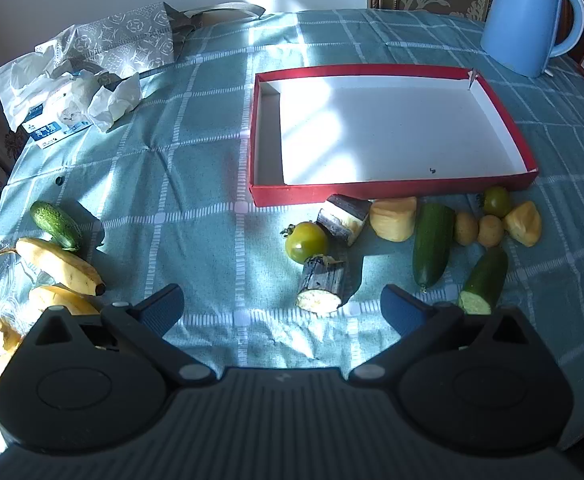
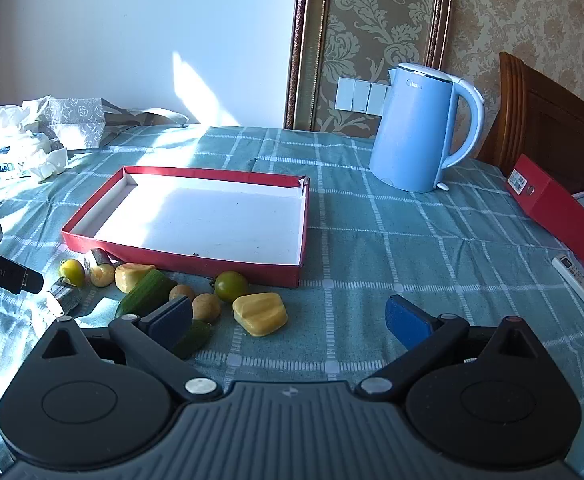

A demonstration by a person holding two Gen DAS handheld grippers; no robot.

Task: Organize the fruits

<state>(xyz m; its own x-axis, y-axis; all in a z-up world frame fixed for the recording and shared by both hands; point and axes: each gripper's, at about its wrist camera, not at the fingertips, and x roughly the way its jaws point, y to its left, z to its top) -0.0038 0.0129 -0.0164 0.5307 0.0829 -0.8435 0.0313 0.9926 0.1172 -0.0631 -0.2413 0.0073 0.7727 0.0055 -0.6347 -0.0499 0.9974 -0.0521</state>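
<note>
Both tools (left (image 1: 282, 306), right (image 2: 288, 318)) gape wide w/ nothing between, fruit beside red tray (image 1: 392, 190).

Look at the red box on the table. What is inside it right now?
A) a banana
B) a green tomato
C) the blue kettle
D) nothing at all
D: the red box shows only its bare white bottom, and the fruit, like the green tomato, lies outside on the tablecloth in front of it.
</note>
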